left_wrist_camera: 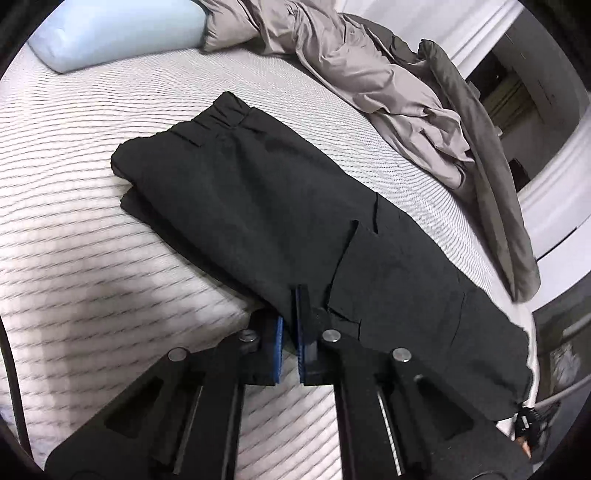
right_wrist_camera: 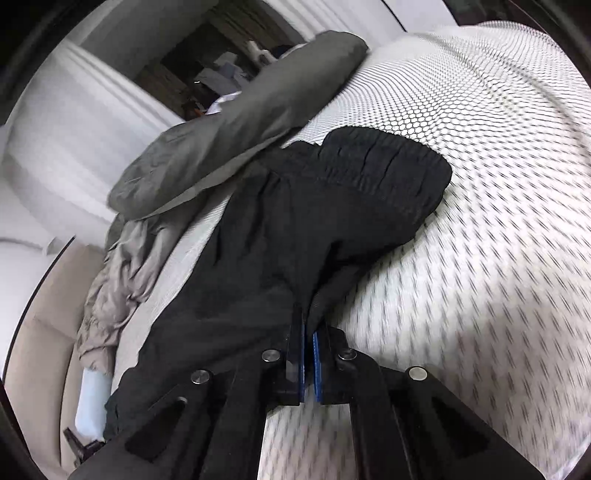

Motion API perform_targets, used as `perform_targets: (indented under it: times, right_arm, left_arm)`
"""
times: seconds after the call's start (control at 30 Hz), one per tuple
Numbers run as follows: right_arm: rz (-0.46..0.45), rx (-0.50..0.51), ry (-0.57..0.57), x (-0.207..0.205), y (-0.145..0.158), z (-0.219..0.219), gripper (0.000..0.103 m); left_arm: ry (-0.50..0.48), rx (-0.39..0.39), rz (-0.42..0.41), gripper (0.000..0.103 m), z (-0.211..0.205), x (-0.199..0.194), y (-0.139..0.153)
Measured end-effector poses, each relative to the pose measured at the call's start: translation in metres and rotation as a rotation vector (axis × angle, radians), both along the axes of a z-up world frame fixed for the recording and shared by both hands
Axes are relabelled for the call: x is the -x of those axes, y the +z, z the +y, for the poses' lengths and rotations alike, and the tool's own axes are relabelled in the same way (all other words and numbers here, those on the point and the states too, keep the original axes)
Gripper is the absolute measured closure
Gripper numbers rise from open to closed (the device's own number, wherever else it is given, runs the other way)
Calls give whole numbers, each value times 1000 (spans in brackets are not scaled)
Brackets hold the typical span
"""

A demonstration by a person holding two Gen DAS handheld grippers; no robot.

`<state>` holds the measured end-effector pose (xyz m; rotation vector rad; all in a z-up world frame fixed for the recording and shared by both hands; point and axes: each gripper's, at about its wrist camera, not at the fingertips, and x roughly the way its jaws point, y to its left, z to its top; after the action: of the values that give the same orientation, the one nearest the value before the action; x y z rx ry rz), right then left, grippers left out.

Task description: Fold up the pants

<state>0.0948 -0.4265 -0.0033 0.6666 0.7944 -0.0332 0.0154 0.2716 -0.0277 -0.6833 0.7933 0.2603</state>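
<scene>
We see the pants (left_wrist_camera: 258, 206) as matt black woven cloth, smooth across the leg and gathered into fine ridges at the elastic waistband (right_wrist_camera: 388, 162). Our left gripper (left_wrist_camera: 290, 317) and right gripper (right_wrist_camera: 308, 325) look like matt black plastic; their fingers (left_wrist_camera: 300, 314) carry blue, finely ribbed pads, with dull metal pin heads behind. The mattress (left_wrist_camera: 92, 155) has a white knitted cover with a textured pattern. The duvet (left_wrist_camera: 351, 62) is grey-beige cloth with a soft sheen, and the pillow (left_wrist_camera: 122, 33) is pale blue smooth cloth.
</scene>
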Motion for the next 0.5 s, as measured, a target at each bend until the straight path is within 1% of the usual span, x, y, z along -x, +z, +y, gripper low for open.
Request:
perform_targets:
  times: [0.03, 0.07, 0.13, 0.23, 0.27, 0.3, 0.33, 0.37, 0.4, 0.43, 0.5]
  right_arm:
    - [-8, 0, 15, 16, 3, 2, 101]
    - [-16, -1, 31, 38, 6, -2, 101]
    - [-23, -6, 53, 71, 9, 3, 101]
    - [-25, -25, 81, 109, 9, 14, 100]
    - [-2, -12, 107, 117, 5, 18, 96]
    - [14, 10, 128, 118, 4, 20, 92]
    - [26, 45, 134, 120, 3, 19, 79]
    - [28, 78, 123, 121, 5, 17, 58]
    - [37, 125, 100, 123, 8, 16, 49]
    - [42, 166, 73, 126, 11, 13, 39]
    - [30, 249, 33, 130, 23, 8, 36]
  left_arm:
    - [0, -7, -3, 100, 4, 18, 2]
    - [-2, -12, -3, 100, 3, 26, 4]
    - [-2, -42, -3, 100, 8, 55, 9]
    - [1, -62, 12, 98, 15, 103, 11]
    - [6, -78, 22, 91, 16, 119, 11]
    - [22, -95, 32, 81, 17, 127, 11]
    - [38, -102, 37, 75, 18, 130, 12]
    - [60, -101, 44, 63, 18, 136, 14]
    - [68, -98, 48, 54, 18, 135, 16]
    - [74, -99, 39, 50, 15, 141, 21]
    - [65, -131, 15, 39, 8, 140, 31]
